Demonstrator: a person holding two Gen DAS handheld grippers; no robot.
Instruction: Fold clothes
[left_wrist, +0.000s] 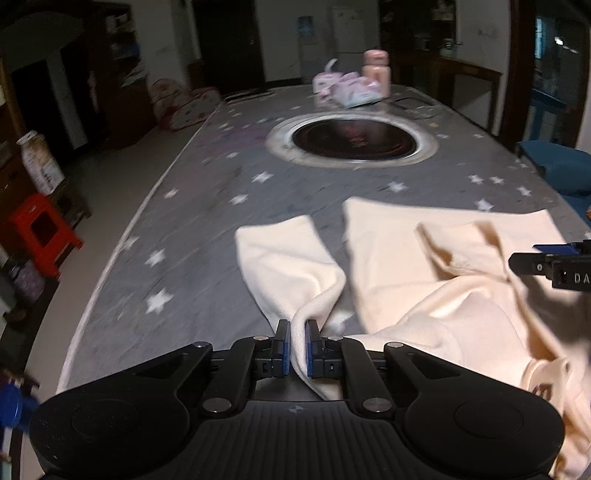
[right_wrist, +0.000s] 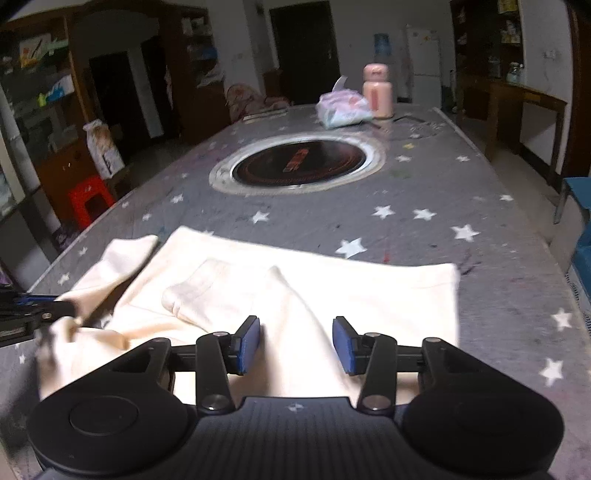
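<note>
A cream long-sleeved garment (left_wrist: 424, 266) lies on the grey star-patterned table (left_wrist: 192, 229). My left gripper (left_wrist: 298, 347) is shut on the garment's left sleeve (left_wrist: 288, 266), which stretches away from it across the table. In the right wrist view the garment (right_wrist: 332, 291) lies partly folded, one sleeve (right_wrist: 207, 291) laid over its body. My right gripper (right_wrist: 295, 343) is open just above the cloth, holding nothing. It shows in the left wrist view at the right edge (left_wrist: 554, 262). The left gripper shows at the left edge of the right wrist view (right_wrist: 40, 312).
A round inset hotplate (right_wrist: 299, 164) sits mid-table. A pink bottle (right_wrist: 377, 90) and a tissue pack (right_wrist: 341, 109) stand at the far end. A red stool (left_wrist: 40, 229) and shelves are to the left, a blue chair (left_wrist: 561, 166) to the right.
</note>
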